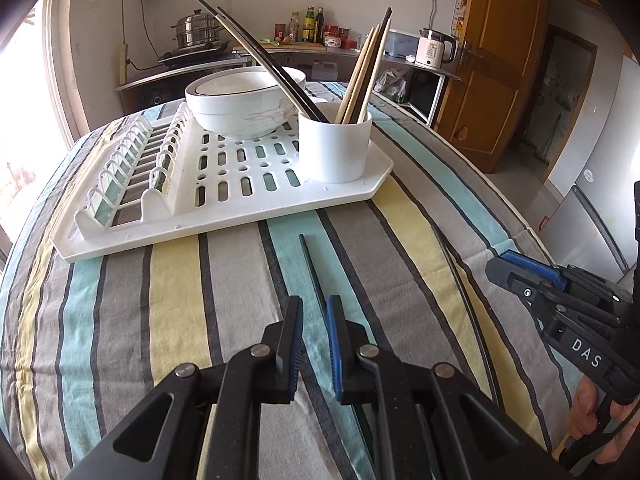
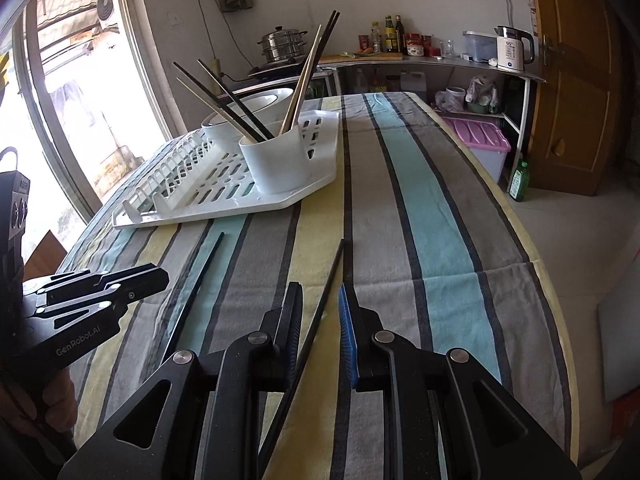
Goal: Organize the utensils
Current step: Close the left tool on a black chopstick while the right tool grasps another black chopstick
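Two black chopsticks lie on the striped tablecloth. One [image 1: 312,268] runs between the fingers of my left gripper [image 1: 314,308], which is open around it. The other [image 2: 326,300] runs between the fingers of my right gripper [image 2: 320,300], also open around it. The left chopstick shows in the right wrist view [image 2: 200,280], and the right one in the left wrist view [image 1: 460,276]. A white holder cup [image 1: 334,140] with several chopsticks stands on a white drying rack [image 1: 240,196]. The cup [image 2: 278,160] also shows in the right wrist view.
A white bowl [image 1: 244,104] sits on the rack behind the cup, with black chopsticks leaning over it. The table edge [image 1: 520,216] falls away on the right. A counter with a kettle [image 2: 512,50], bottles and a steamer pot stands behind.
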`<state>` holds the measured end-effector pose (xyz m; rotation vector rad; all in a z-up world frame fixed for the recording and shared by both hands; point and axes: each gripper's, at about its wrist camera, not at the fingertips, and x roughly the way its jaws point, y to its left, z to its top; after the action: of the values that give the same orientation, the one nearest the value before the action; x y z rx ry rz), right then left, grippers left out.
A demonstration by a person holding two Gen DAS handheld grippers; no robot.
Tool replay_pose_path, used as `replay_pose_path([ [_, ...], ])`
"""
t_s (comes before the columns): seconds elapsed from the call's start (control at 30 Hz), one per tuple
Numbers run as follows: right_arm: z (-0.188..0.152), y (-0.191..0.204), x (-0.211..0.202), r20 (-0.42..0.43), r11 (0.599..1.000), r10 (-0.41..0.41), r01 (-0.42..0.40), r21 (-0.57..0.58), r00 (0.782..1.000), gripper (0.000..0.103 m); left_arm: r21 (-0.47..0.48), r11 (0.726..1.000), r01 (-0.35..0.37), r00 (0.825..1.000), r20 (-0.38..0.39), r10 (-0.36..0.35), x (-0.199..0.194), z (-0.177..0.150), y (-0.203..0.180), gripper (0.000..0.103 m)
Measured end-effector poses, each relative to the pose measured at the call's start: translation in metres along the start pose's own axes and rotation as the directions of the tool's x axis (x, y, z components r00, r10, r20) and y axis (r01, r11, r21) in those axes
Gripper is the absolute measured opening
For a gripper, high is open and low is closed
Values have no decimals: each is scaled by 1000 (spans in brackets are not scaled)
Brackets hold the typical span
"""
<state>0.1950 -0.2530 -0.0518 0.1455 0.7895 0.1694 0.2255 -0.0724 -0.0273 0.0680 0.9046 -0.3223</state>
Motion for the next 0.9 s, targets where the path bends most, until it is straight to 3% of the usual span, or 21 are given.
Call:
replay_pose_path([
  [0.33, 8, 0, 30, -66, 1000, -17, 17, -2, 998, 19, -10, 1000, 2, 997, -75, -3, 38, 13, 2, 11],
  [0.9, 14, 7, 48, -104, 998, -50, 47, -34, 993, 14, 80, 995, -64, 997, -48, 68, 45, 17, -15, 11],
])
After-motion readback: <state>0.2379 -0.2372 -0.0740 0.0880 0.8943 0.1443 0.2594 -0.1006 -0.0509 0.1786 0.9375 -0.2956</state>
